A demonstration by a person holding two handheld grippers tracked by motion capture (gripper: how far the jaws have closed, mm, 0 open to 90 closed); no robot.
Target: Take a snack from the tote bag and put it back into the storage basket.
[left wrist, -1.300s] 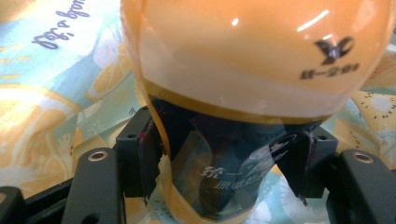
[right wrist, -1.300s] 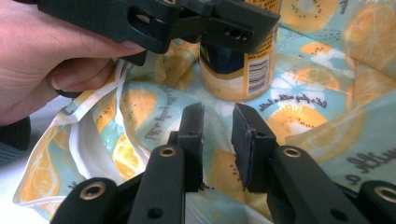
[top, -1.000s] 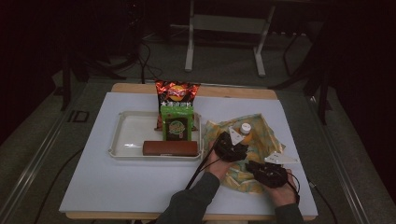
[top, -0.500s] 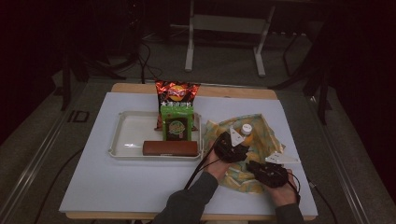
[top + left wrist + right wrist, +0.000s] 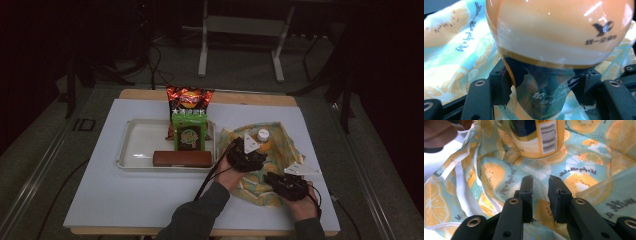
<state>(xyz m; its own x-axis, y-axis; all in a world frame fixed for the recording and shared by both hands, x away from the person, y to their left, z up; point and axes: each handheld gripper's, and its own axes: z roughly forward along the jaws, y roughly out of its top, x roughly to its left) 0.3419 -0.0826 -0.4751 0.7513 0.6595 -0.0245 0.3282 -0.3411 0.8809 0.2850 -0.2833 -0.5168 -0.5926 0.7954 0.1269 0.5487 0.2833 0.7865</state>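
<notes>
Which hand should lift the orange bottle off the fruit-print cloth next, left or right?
Left. The left tool already has its jaws around the bottle, gripping its lower body. The right tool rests near the edge of the cloth, jaws nearly together, with the bottle farther ahead.

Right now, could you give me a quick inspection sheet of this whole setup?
Surface: white table, wooden rim at the back.
Job's things: orange bottle on a fruit-print bag.
Clutter: tray with a green packet and brown bar; red snack bag behind.
Grippers: left gripper shut on the bottle; right gripper pinching the bag's cloth.
Cables: black cable from the left gripper.
Surroundings: dark room, metal stand behind.
</notes>
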